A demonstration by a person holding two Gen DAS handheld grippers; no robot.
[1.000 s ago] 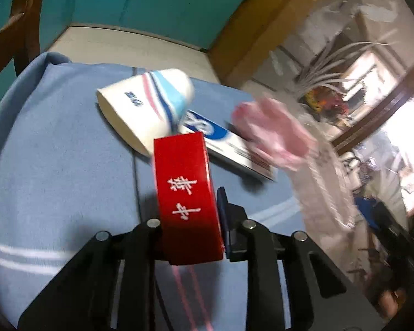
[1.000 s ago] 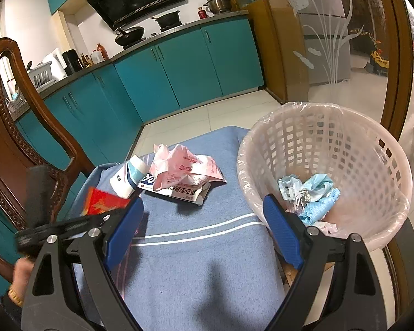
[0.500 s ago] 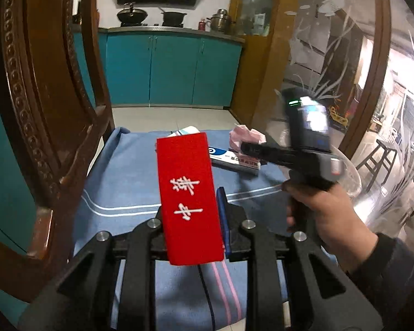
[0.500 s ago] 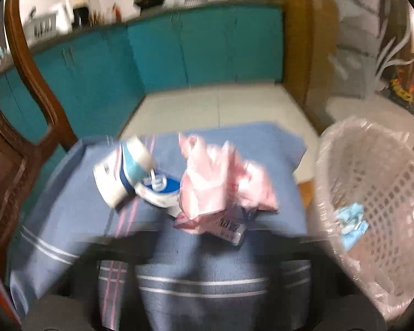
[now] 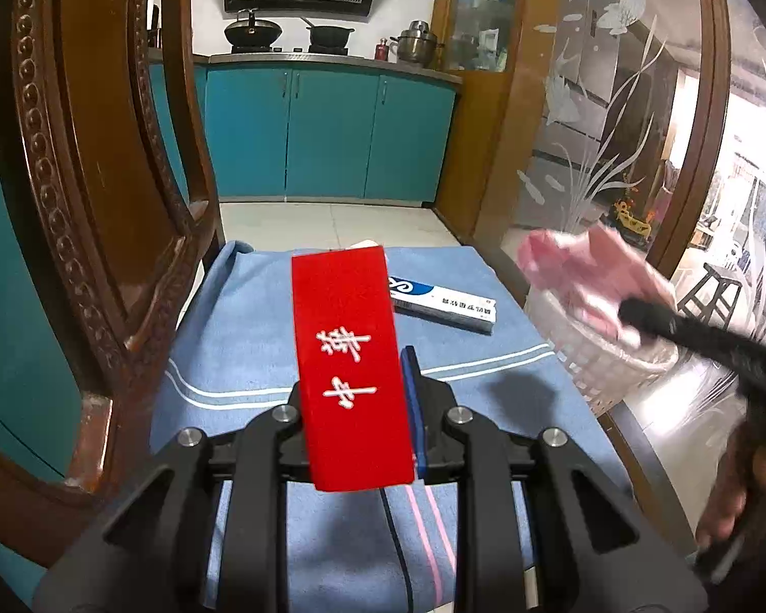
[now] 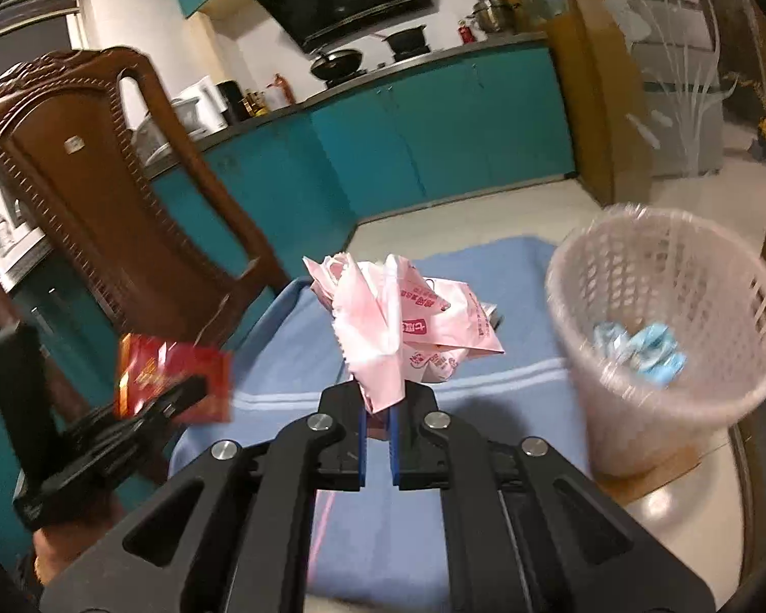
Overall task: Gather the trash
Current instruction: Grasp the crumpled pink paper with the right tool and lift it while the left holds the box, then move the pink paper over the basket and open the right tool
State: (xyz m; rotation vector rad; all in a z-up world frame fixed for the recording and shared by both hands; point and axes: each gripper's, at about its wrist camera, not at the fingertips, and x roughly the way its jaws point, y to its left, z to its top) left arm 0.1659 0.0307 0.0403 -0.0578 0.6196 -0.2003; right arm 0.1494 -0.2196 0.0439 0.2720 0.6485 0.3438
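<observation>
My left gripper [image 5: 355,408] is shut on a red box [image 5: 350,373] with white characters and holds it upright above the blue cloth [image 5: 240,337]. The same red box [image 6: 173,383] shows at the left of the right wrist view. My right gripper [image 6: 378,419] is shut on a crumpled pink wrapper [image 6: 398,327], lifted off the cloth. In the left wrist view the pink wrapper [image 5: 587,265] hangs blurred over the basket [image 5: 602,362]. A blue and white toothpaste box [image 5: 441,301] lies on the cloth.
The pale plastic basket [image 6: 638,408] stands at the right, off the cloth's edge, with light blue trash [image 6: 638,352] inside. A carved wooden chair [image 6: 102,179] rises at the left. Teal kitchen cabinets [image 5: 321,138] line the far wall. A person's hand [image 5: 740,500] grips the right tool.
The right gripper shut on the pink wrapper and carried it up and right toward the basket. The left gripper lifted the red box up and back, then held still.
</observation>
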